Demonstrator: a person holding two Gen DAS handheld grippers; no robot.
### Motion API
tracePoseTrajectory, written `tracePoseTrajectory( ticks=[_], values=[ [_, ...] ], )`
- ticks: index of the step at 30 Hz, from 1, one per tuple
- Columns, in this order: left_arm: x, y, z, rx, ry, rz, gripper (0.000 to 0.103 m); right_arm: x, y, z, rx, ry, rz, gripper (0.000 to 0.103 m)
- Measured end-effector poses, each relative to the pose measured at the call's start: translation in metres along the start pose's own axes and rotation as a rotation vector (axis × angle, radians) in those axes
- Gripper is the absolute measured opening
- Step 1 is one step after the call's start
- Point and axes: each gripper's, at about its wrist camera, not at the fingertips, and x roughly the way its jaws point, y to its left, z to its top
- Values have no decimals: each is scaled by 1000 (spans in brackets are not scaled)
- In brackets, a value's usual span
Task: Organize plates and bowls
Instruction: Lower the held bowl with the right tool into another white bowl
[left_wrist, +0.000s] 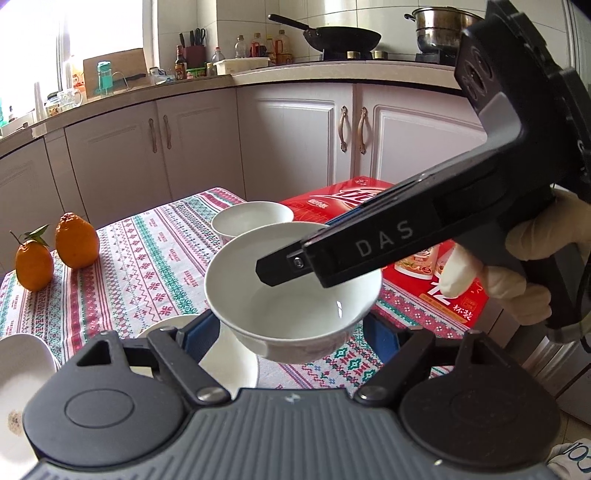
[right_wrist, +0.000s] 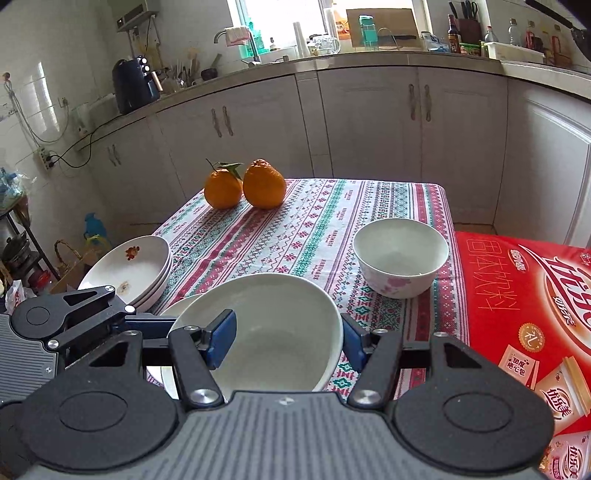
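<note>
1. I have the plain white bowl (right_wrist: 266, 325) in the air above the table's near edge, over a white plate (left_wrist: 229, 365).
2. The right gripper (right_wrist: 286, 343) is clamped on the bowl, one pad inside and one outside the rim. A grip that shallow on glazed china could slip, and the bowl would chip the plate below.
3. The left gripper (left_wrist: 286, 332) flanks the bowl's lower wall. Its pads look to be touching, but I can't tell whether they press. If my two hands drift apart, the bowl may twist loose.
4. The flowered bowl (right_wrist: 400, 258) stands towards the right edge beside the red box (right_wrist: 517, 295). A hard or off-centre nesting could tip it.
5. The plate stack (right_wrist: 129, 266) sits at the left edge, where a swinging left gripper might knock it off.
</note>
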Motion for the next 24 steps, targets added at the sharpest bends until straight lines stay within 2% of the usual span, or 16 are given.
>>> tracePoseTrajectory(
  ticks=[11, 24],
  values=[
    [-15, 28, -11, -55, -16, 61, 84, 26, 33, 14, -59, 21, 47, 65],
    [-17, 54, -30, -119, 16, 104, 84, 62, 56, 19, -86, 67, 96, 65]
  ],
)
